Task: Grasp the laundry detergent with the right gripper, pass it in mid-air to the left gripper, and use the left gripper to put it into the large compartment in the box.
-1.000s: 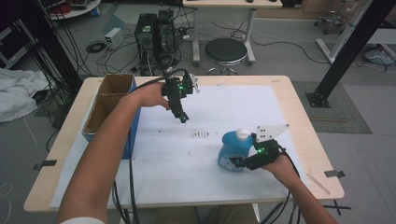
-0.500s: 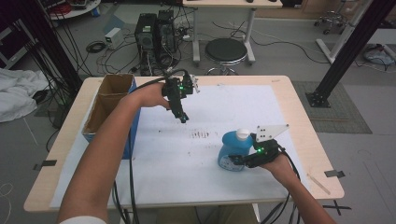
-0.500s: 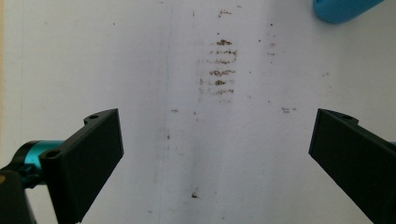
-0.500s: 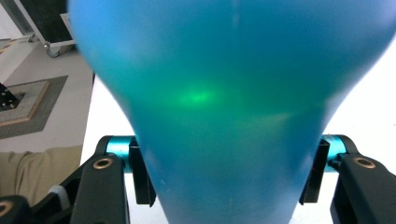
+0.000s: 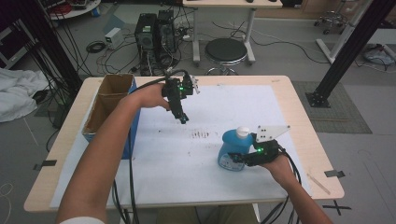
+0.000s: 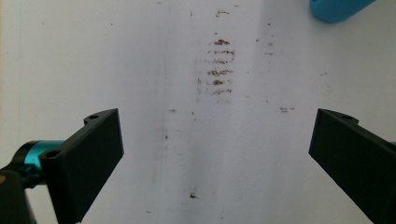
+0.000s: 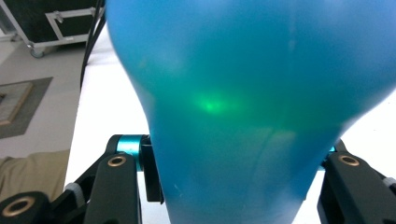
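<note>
The right tongs have just closed and now clench the smooth, rounded blue plastic bottle with its white cap, standing at about four o'clock on the white-covered tabletop. The left tongs hang released above brown smudges. An open cardboard box sits at nine o'clock.
</note>
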The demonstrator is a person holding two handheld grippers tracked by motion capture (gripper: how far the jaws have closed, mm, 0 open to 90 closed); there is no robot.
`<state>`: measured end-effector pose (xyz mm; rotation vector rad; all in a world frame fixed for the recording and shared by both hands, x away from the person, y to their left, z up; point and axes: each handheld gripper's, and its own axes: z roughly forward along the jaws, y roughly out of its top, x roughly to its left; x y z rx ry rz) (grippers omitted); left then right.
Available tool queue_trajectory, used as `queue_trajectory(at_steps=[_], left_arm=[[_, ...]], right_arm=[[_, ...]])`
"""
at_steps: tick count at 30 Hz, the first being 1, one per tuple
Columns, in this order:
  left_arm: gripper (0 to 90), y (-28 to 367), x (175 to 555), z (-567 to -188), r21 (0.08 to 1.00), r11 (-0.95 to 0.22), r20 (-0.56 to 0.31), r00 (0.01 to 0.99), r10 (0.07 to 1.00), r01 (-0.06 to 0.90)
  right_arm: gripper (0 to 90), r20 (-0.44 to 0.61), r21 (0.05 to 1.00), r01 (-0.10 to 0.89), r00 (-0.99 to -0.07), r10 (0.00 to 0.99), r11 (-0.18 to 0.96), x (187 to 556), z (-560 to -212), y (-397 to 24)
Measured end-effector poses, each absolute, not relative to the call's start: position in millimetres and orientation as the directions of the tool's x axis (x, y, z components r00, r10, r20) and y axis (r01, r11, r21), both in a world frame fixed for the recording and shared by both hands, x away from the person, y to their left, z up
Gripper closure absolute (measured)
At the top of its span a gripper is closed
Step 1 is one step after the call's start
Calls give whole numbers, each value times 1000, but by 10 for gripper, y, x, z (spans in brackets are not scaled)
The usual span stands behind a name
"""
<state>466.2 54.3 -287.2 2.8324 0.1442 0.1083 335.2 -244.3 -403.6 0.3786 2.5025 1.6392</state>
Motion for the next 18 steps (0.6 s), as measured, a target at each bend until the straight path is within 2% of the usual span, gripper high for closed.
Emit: queue_trajectory(at_steps=[18], left_arm=[[29, 544, 4411, -2692, 310, -950, 99, 992, 83, 48]], right_arm=[[455, -13, 915, 94, -965, 261, 393, 3243, -3572, -2364]])
